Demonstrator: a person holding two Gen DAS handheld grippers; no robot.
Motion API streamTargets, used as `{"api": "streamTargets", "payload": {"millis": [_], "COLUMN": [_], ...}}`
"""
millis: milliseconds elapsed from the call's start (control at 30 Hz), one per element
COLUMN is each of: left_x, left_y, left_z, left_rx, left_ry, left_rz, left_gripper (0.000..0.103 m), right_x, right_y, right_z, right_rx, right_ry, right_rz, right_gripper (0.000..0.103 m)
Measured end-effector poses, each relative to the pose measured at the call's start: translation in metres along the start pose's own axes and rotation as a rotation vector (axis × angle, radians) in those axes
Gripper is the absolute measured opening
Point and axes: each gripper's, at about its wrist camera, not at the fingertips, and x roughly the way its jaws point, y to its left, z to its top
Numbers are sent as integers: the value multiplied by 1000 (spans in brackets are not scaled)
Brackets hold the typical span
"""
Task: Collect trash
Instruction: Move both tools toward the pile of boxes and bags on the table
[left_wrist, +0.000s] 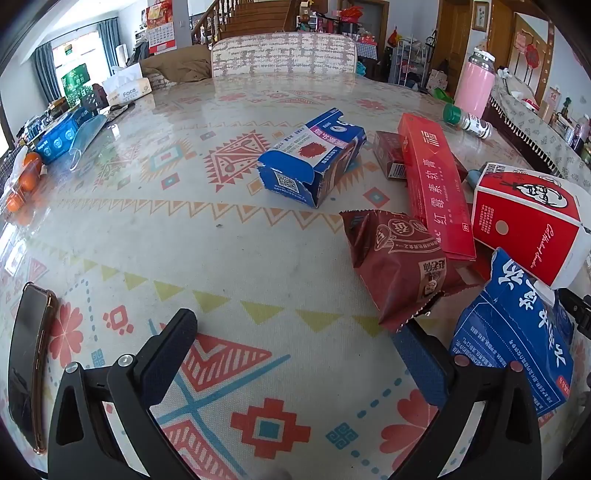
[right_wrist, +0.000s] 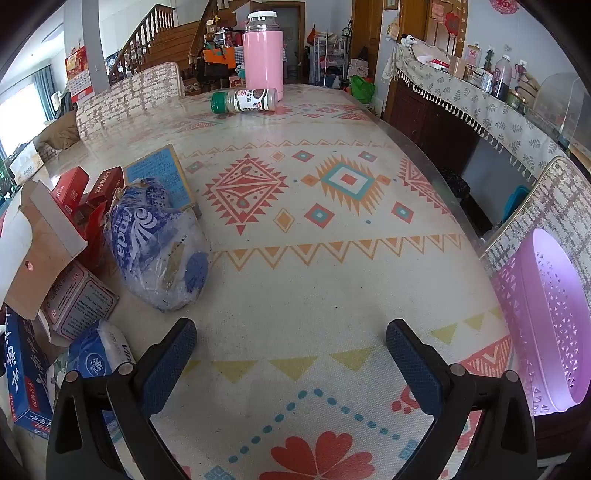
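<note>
Trash is spread over a patterned table (left_wrist: 258, 258): in the left wrist view six pieces are counted, namely one torn blue box (left_wrist: 314, 155) lying open-ended near the middle, one long red box (left_wrist: 436, 184), one small dark red box (left_wrist: 388, 155) behind it, one maroon wrapper (left_wrist: 399, 266), one red-and-white carton (left_wrist: 532, 221) and one blue carton (left_wrist: 517, 332). In the right wrist view one crumpled blue-and-white plastic bag (right_wrist: 159, 243) and one tissue pack (right_wrist: 99, 354) are added to the pile. One pink flask (right_wrist: 263, 55), one green-capped jar (right_wrist: 243, 100) on its side, one phone (left_wrist: 29, 362) and one purple basket (right_wrist: 550, 317) are also seen. The left gripper (left_wrist: 295, 343) is spread wide with nothing held; the wrapper's torn edge lies just beside its right finger. The right gripper (right_wrist: 291, 347) is likewise spread and empty, the bag up and to its left, the basket to its right.
</note>
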Motion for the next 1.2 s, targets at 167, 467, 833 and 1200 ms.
{"api": "streamTargets", "payload": {"millis": [167, 467, 833, 1200], "left_x": [0, -7, -115, -176], "left_y": [-4, 6, 31, 33], "left_z": [4, -7, -36, -54], "left_rx": [-8, 9, -36, -28], "left_ry": [25, 30, -242, -377], "left_rz": [11, -40, 50, 115], "left_gripper": [103, 103, 103, 103], "right_x": [0, 1, -20, -123], "right_y": [1, 2, -7, -3], "right_z": [0, 3, -23, -72], "right_rx": [-9, -21, -24, 18], "right_ry": [3, 64, 53, -274], "right_rz": [-12, -3, 42, 117], "right_gripper": [103, 103, 103, 103]}}
